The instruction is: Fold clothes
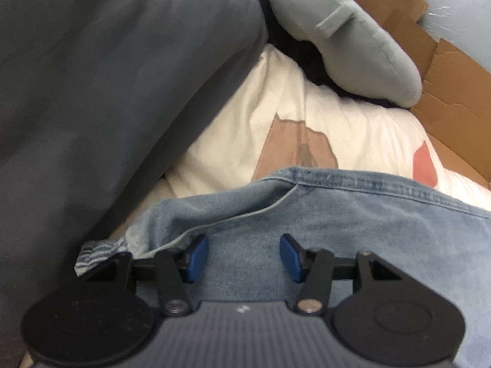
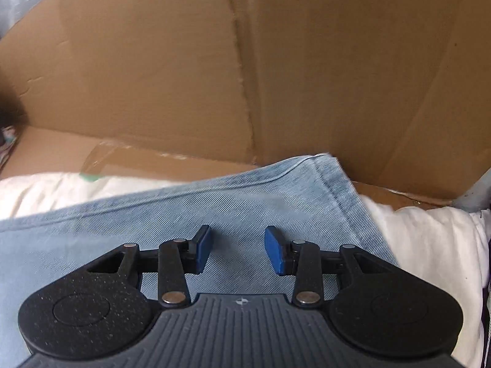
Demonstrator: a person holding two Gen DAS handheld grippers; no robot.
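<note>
Jeans (image 1: 353,214) in pale blue denim, spread flat right under both grippers, on top of a white sheet (image 1: 245,122) printed with a brown patch and a red one. Left gripper (image 1: 244,256) low over the denim, blue pads (image 1: 196,257) set wide apart, nothing between them; a folded seam and a frayed, striped bit of cloth just beside the left pad. Right gripper (image 2: 237,250) likewise wide, gripping nothing, just above the cloth, with a squared corner of the jeans (image 2: 325,168) ahead of it and to the right. Cardboard (image 2: 245,61) standing behind that corner like a wall, creased down the middle. More white sheet (image 2: 429,245) on both sides of the denim. In the left view, dark grey fabric (image 1: 107,92) filling the left side, a light grey stuffed cushion (image 1: 353,40) beyond the sheet, flattened cardboard (image 1: 429,61) to its right.
</note>
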